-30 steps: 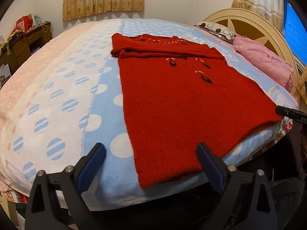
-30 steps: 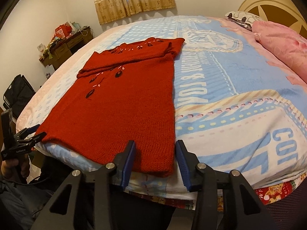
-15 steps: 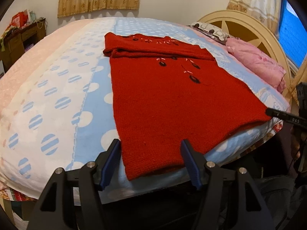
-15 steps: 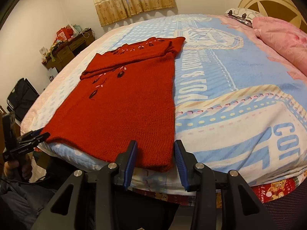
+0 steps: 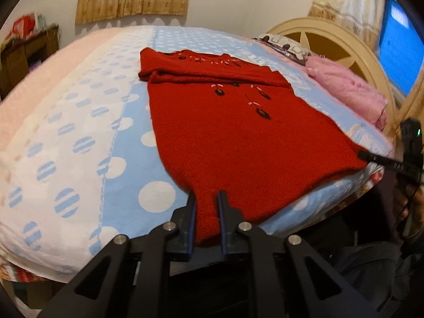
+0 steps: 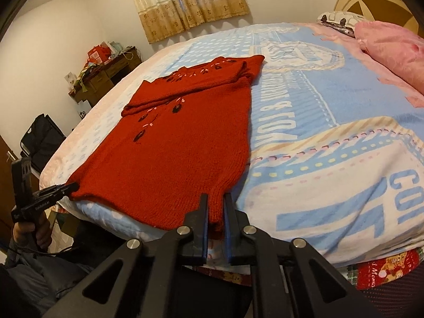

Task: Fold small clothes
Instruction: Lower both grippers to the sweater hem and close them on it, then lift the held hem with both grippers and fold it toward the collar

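Observation:
A red knitted sweater (image 5: 238, 145) with dark embroidered flowers lies flat on the bed, its sleeves folded across the chest at the far end. In the left wrist view my left gripper (image 5: 206, 198) is closing, and its pads pinch the near left corner of the hem. My right gripper (image 6: 215, 198) is shut on the other hem corner of the sweater (image 6: 180, 153). Each gripper also shows in the other's view: the right gripper (image 5: 363, 155) at the right edge, the left gripper (image 6: 71, 185) at the left, with a hand (image 6: 26, 233) holding it.
The bed is covered by a blue, white and pink blanket (image 5: 79, 132) with dots and lettering (image 6: 318, 132). A pink pillow (image 5: 349, 90) lies by the cream headboard (image 5: 331, 39). A cluttered desk (image 6: 106, 69) and a black bag (image 6: 42, 137) stand beyond the bed's far side.
Both grippers have gone from standing open around the hem corners to pinching the red fabric. The left jaws closed from wide apart. Neither hand has shifted.

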`<control>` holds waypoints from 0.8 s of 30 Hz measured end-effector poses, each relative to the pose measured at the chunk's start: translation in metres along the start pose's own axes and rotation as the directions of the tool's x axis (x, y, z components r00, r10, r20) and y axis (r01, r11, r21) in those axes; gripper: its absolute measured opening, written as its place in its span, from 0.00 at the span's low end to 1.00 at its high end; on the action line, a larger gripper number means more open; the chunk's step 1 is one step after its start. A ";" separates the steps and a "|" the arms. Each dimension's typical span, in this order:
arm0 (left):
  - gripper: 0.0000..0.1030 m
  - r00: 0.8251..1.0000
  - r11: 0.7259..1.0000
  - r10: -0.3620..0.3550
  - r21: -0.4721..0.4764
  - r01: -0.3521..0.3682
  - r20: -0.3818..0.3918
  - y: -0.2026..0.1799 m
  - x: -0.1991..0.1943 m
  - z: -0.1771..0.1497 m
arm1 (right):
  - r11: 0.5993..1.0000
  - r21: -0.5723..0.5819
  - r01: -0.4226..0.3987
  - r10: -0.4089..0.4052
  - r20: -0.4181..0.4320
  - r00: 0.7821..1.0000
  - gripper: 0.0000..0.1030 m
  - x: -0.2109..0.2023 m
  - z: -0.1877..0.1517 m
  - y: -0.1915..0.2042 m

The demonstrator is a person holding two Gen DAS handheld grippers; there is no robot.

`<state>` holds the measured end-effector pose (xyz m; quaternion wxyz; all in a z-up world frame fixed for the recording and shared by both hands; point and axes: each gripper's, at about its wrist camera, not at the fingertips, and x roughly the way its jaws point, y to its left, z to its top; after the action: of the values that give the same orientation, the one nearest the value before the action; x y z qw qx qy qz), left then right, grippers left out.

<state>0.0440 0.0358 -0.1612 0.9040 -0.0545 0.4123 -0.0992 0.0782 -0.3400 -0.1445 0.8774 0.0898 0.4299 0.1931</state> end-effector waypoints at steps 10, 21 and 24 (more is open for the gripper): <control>0.11 0.996 0.995 0.068 0.070 -0.073 0.064 -0.004 -0.017 0.018 | 0.987 0.079 -0.141 0.135 0.078 0.988 0.08 -0.017 0.016 -0.004; 0.10 0.995 0.998 0.029 0.050 -0.034 0.093 0.001 -0.023 0.043 | 0.980 0.102 -0.171 0.158 0.128 0.979 0.08 -0.023 0.035 -0.005; 0.10 0.994 0.999 0.019 0.043 -0.023 0.105 0.004 -0.024 0.054 | 0.977 0.107 -0.186 0.170 0.143 0.975 0.08 -0.024 0.044 -0.006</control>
<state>0.0700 0.0457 -0.1084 0.9264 -0.0351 0.3624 -0.0960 0.1011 -0.3545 -0.1023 0.8763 0.1930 0.3714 0.2386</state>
